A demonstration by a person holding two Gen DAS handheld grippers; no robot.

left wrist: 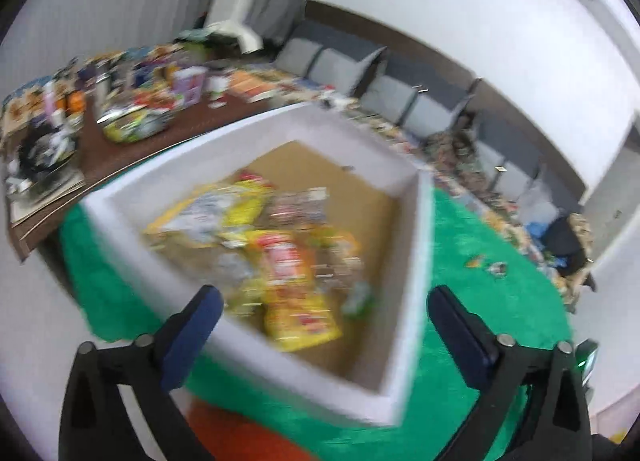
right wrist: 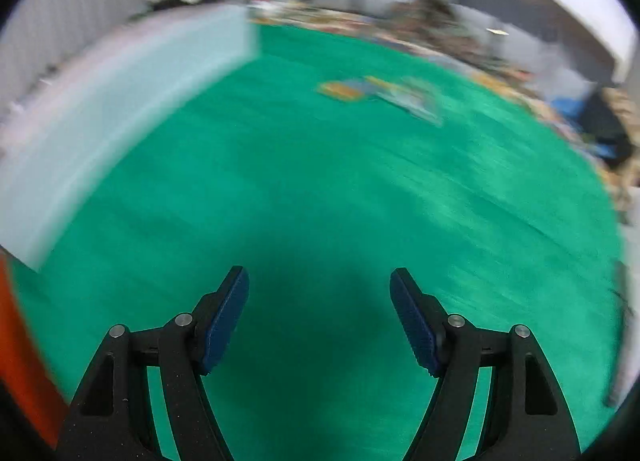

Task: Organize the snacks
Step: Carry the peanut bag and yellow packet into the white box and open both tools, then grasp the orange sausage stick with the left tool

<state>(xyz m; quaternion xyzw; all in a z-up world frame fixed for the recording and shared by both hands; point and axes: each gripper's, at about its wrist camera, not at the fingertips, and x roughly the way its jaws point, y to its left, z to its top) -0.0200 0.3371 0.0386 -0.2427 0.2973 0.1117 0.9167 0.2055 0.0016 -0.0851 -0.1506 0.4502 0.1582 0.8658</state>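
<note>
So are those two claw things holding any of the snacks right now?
No. The left gripper hangs open over the white box, and the right gripper is open above the green cloth.

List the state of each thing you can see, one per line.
Left tool: open, nothing between its pads.
Right tool: open, empty, over the green cloth.
White box: topless, holding a pile of snack packets.
Loose packets: lying on the cloth, outside the box.

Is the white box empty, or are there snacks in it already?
Not empty. The white box holds several snack packets, mostly yellow, on its brown bottom; part of the bottom is still bare. Blur hides what they are.
</note>
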